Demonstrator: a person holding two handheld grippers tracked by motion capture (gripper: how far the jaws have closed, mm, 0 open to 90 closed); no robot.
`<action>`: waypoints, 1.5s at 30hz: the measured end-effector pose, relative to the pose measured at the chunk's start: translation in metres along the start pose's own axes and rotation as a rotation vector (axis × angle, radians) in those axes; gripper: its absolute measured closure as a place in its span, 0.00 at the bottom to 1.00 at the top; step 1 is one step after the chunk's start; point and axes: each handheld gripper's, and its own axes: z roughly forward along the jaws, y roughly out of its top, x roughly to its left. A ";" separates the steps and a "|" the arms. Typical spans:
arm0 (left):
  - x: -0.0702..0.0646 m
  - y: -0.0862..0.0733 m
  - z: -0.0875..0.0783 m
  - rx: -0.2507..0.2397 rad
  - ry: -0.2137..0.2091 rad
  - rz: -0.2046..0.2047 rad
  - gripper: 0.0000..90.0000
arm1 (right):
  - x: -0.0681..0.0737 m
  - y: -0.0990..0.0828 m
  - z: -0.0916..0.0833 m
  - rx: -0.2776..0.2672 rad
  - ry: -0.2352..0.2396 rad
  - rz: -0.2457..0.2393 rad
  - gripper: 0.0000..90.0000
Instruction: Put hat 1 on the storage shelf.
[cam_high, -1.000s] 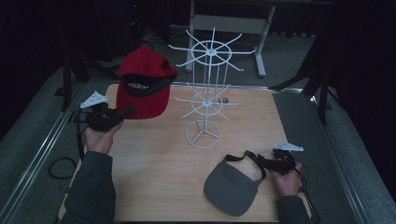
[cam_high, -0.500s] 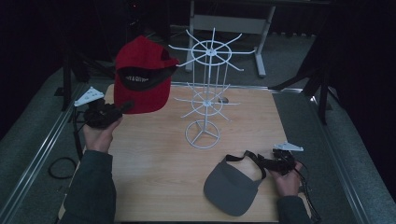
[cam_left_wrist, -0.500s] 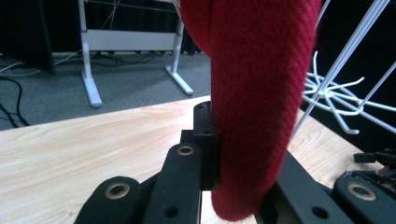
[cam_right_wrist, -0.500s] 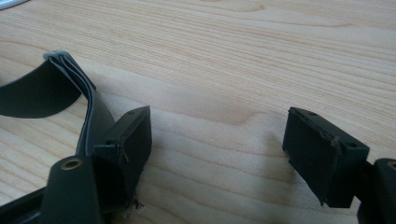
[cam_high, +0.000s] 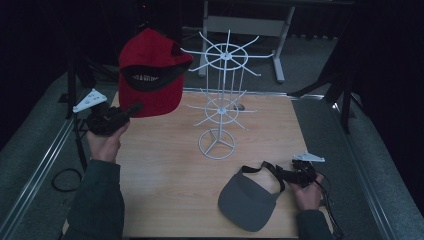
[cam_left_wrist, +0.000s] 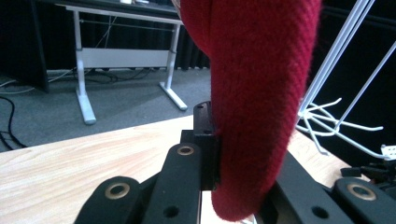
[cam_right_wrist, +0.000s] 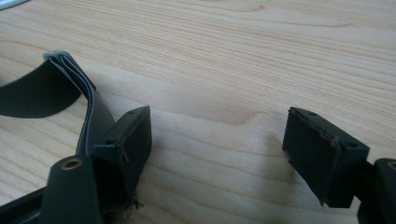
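L gripper (cam_high: 131, 109) at 9 o'clock is clamping the cap (cam_high: 150, 75); R gripper (cam_high: 285, 174) at 5 o'clock is lying w/ jaws apart.

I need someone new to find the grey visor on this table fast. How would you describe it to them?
Start at the white wire spinner rack standing mid-table on the light wooden tabletop. Look toward the near right corner: the grey visor lies flat there, its dark strap looping toward the right gripper. Unlike the red baseball cap held up by the left gripper, it is crownless and rests on the wood.
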 end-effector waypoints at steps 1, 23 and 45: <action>0.000 0.001 -0.001 -0.003 -0.002 0.003 0.95 | 0.000 0.000 0.000 0.000 0.000 0.000 0.27; -0.008 0.014 -0.015 -0.121 -0.066 -0.038 0.95 | 0.000 0.000 0.000 0.001 0.000 0.000 0.26; -0.012 -0.014 -0.013 -0.114 -0.100 0.011 0.95 | 0.000 0.000 0.000 0.000 0.000 -0.001 0.26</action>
